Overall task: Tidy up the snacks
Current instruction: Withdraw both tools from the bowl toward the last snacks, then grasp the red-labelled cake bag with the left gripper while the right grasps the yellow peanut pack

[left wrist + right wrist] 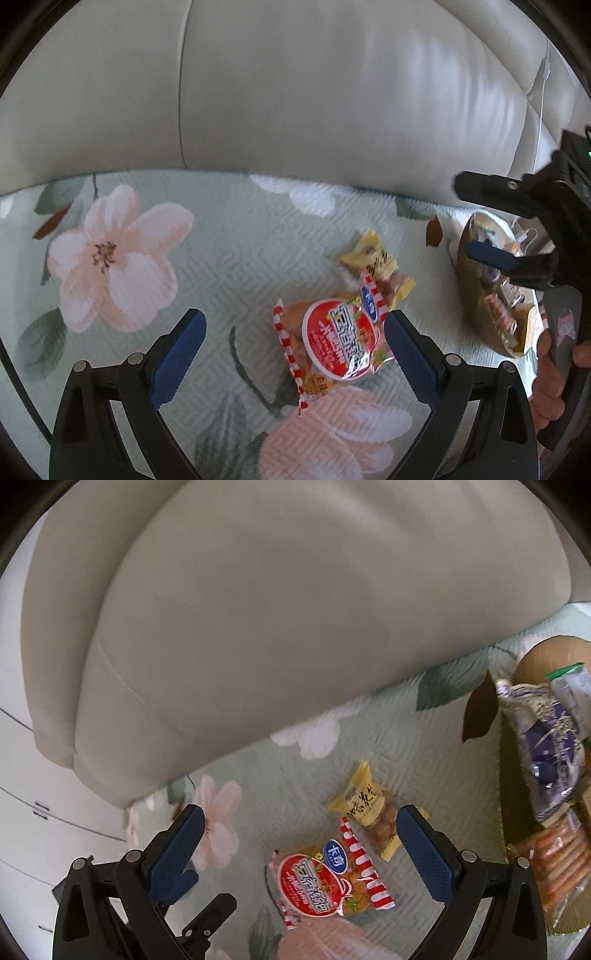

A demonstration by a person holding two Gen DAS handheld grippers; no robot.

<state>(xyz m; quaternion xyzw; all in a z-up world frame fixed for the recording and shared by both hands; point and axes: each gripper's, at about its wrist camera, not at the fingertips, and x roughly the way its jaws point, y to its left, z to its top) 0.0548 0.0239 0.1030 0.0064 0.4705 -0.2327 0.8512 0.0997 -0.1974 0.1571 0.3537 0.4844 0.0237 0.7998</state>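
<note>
A red round-label snack packet (332,343) (325,878) lies on the floral cover, with a yellow snack packet (373,258) (365,805) just behind it, touching. My left gripper (295,354) is open and low over the red packet, which sits toward its right finger; nothing is held. My right gripper (301,849) is open too, hovering above both packets. In the left wrist view the right gripper (465,218) hangs open beside a brown cardboard box (465,280) (532,661) that holds several snack packets.
A cream leather sofa back (314,92) (258,609) rises right behind the green floral seat cover (221,258). A person's hand (550,387) grips the right tool. White cabinet fronts (22,812) show at far left past the sofa end.
</note>
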